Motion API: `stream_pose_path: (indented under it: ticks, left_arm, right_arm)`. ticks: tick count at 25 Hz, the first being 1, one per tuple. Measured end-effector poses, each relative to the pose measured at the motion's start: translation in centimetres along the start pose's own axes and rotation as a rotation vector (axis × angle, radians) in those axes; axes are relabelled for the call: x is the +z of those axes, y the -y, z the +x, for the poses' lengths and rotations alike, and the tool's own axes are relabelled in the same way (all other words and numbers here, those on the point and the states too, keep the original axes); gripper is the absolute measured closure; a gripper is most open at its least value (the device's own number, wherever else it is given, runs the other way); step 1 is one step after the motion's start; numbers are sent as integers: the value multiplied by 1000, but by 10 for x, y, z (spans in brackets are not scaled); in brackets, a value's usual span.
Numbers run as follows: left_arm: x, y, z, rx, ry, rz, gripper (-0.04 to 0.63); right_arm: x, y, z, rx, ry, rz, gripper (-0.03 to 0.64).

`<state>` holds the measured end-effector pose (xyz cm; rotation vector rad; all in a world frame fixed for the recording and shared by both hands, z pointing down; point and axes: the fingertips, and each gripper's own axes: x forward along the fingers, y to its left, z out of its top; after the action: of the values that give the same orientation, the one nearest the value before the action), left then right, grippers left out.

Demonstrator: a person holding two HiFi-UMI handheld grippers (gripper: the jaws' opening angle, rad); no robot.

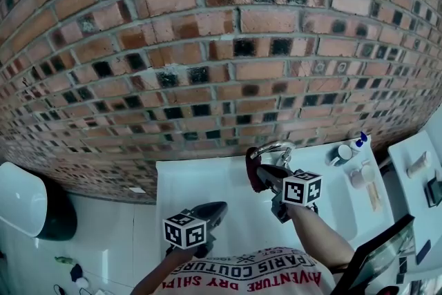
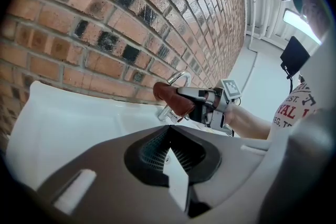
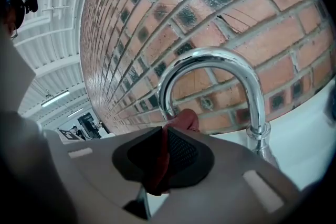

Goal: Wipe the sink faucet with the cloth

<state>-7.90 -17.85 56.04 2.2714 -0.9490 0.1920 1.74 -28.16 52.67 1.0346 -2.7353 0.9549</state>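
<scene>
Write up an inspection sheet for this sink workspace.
Surface: white sink top, no spills seen.
Job's things: chrome faucet; red-brown cloth at its spout.
Clutter: cup and bottle at the right end.
Grippers: right gripper shut on the red-brown cloth; left gripper shut, empty, clear of the faucet.
Cables: one cable hangs from a dark box far off.
Surroundings: brick wall.
</scene>
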Motion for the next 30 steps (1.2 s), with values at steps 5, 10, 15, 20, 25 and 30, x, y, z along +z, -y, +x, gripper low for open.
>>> stream_pose_path:
  ticks: [5,10,15,20,25,30]
  left_arm:
    - [-1,4,-1,-2,2,4,595]
    - [5,21,-6,-13,14,40,595]
    - [10,45,-12,-31,33,81,595]
    - [8,64,-21,-38,42,102,595]
    - [4,72,-31,-32,49,111,595]
    - [0,77,-36,-25,48,118,595]
  right_arm:
    - [-8,-26,-17,83,-9,1,583]
    - [-6,-70,-52,186,30,-10,583]
    - [-9,-104,-80,234,66,-33,583]
    - [-24,-115,-97,241,59,-34,584]
    - [-33,-123,-102,249,54,-34,586]
    - [-37,-130,-105,263,51,-29,586]
